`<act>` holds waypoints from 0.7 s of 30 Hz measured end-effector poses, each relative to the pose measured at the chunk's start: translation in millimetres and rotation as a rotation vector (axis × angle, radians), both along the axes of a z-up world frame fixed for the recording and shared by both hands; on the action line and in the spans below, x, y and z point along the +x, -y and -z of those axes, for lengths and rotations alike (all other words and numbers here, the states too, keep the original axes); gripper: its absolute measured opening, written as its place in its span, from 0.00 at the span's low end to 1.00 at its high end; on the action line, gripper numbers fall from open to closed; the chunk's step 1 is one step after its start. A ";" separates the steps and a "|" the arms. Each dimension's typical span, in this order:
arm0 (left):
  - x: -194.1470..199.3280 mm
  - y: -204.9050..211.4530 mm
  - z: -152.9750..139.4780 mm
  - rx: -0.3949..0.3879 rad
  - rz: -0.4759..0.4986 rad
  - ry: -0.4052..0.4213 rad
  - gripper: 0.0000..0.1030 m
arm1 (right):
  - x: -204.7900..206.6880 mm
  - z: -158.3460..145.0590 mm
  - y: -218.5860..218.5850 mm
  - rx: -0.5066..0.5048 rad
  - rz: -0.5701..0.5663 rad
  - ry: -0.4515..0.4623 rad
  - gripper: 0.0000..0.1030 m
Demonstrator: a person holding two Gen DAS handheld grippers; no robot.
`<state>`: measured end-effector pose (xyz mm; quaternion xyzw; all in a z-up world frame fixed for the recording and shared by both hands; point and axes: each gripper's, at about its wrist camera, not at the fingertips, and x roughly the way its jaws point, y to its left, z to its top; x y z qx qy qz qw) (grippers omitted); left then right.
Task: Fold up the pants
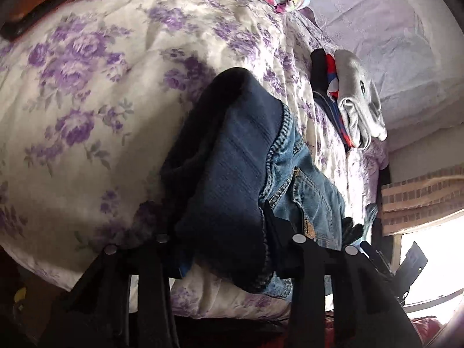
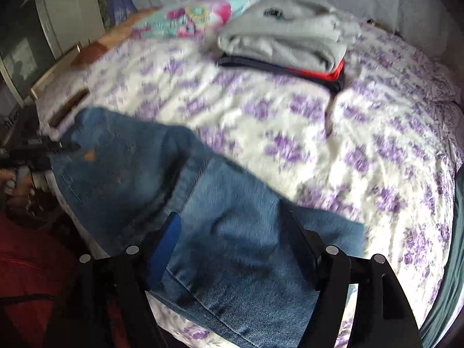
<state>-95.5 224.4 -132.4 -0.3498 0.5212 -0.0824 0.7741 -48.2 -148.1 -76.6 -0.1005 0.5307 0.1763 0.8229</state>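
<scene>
Blue jeans (image 2: 121,168) lie along the near edge of the floral bedcover (image 2: 333,133), waist to the left and legs to the right. In the left wrist view a bunched fold of the jeans (image 1: 232,174) fills the gap between the fingers of my left gripper (image 1: 214,220), which is shut on it. This gripper also shows at the waist end in the right wrist view as a black left gripper (image 2: 58,146). My right gripper (image 2: 232,213) hovers over the leg part with its jaws wide apart and the denim lying flat beneath them, not pinched.
A stack of folded clothes (image 2: 284,43), grey on top of red and dark pieces, sits farther back on the bed and is also the folded stack (image 1: 356,101). A colourful pillow (image 2: 188,17) lies behind it. The wooden bed frame (image 2: 58,72) runs along the left. Red fabric (image 2: 29,275) lies below the bed edge.
</scene>
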 end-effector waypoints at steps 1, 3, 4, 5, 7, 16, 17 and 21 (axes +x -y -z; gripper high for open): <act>3.2 5.5 -7.3 0.040 0.019 0.010 0.36 | 0.5 19.8 -4.4 -0.056 -0.013 -0.038 0.74; 7.1 10.3 -23.6 0.046 0.033 0.052 0.31 | -5.1 23.6 -6.2 -0.051 -0.015 0.033 0.76; 9.5 14.6 -37.5 0.055 0.047 0.081 0.31 | -3.7 20.9 -5.3 -0.044 -0.011 0.018 0.76; 11.2 20.3 -52.3 0.078 0.069 0.114 0.30 | -2.0 16.3 -2.1 -0.023 -0.003 0.004 0.76; 14.4 36.2 -82.2 0.127 0.131 0.195 0.30 | -3.1 7.0 13.3 0.055 0.053 0.015 0.76; 39.0 183.7 -175.5 0.070 0.646 0.518 0.29 | -24.0 -13.1 88.2 0.265 0.335 0.087 0.75; 39.1 206.3 -176.9 0.043 0.729 0.535 0.29 | -27.8 -13.1 96.4 0.252 0.371 0.098 0.75; 31.3 310.1 -155.5 -0.026 1.098 0.539 0.37 | -53.3 3.8 157.4 0.261 0.634 0.061 0.75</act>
